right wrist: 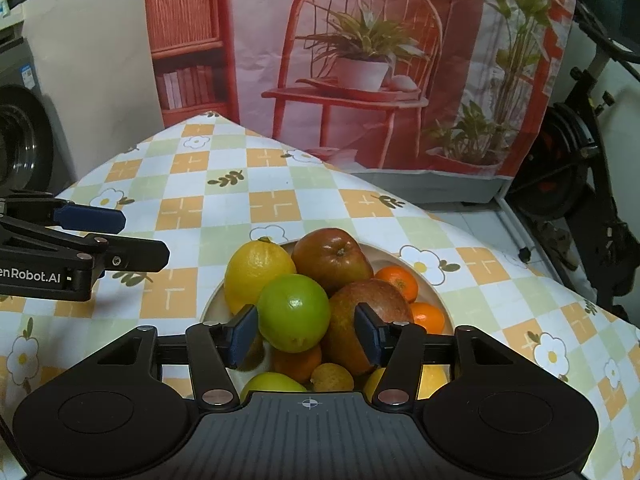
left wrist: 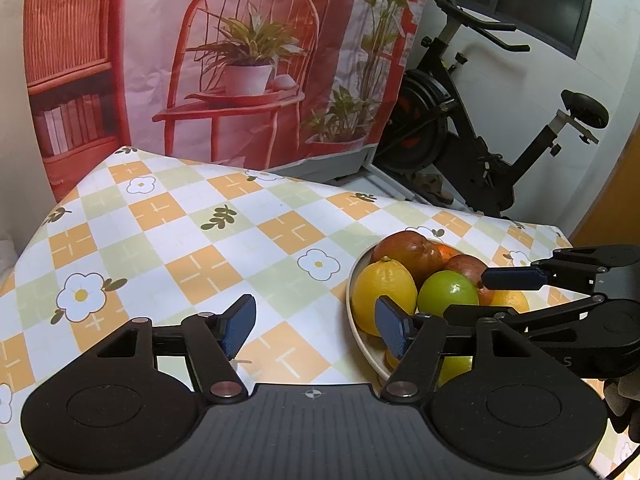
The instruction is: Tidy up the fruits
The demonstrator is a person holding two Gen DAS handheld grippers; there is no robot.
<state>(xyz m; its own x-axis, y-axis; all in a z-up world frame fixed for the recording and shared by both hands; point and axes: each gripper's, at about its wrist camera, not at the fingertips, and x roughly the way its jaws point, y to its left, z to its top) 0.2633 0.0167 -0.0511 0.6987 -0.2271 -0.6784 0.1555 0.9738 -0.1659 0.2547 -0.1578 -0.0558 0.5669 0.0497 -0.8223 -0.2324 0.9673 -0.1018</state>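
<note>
A cream bowl (right wrist: 438, 296) piled with fruit stands on the checked tablecloth. It holds a yellow lemon (right wrist: 256, 270), a green lime (right wrist: 294, 312), two red apples (right wrist: 332, 260), small oranges (right wrist: 398, 282) and more fruit underneath. My right gripper (right wrist: 306, 334) is open just above the pile, its pads either side of the lime without touching it. My left gripper (left wrist: 316, 328) is open and empty over the cloth, left of the bowl (left wrist: 351, 280); its right finger (left wrist: 392, 330) overlaps the lemon (left wrist: 384, 294) in view.
The table's far edge meets a printed backdrop (left wrist: 248, 60) of a red chair and plants. An exercise bike (left wrist: 480, 140) stands to the right beyond the table. A washing machine (right wrist: 20, 128) is at the left.
</note>
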